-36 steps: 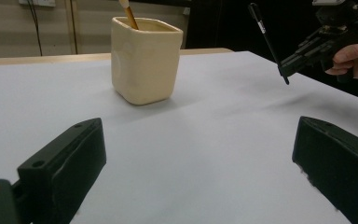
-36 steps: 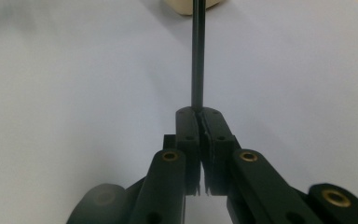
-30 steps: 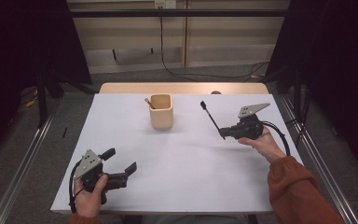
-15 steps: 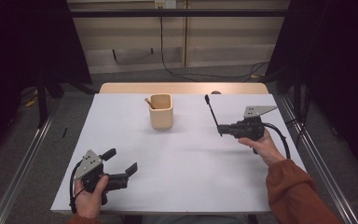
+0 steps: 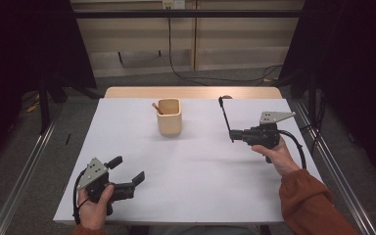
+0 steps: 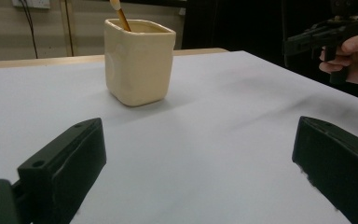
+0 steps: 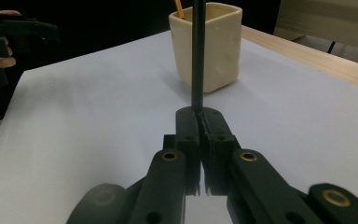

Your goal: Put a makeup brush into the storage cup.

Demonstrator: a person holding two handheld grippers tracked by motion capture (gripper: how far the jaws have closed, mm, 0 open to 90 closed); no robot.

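Carrying black stick (image 5: 225, 119) toward cream cup (image 5: 169, 116) at table centre-back; right gripper (image 5: 233, 135) jaws clamped tight on stick's lower end, stick held off white table (image 5: 200, 171), right of cup. Left gripper (image 5: 127, 171) jaws wide apart, empty, resting near front-left edge. Next move: bring stick over cup mouth, beside wooden stick (image 5: 156, 107) already inside, then lower and release. Versus earlier frames: stick tilted upright, shifted toward cup; left gripper unmoved.
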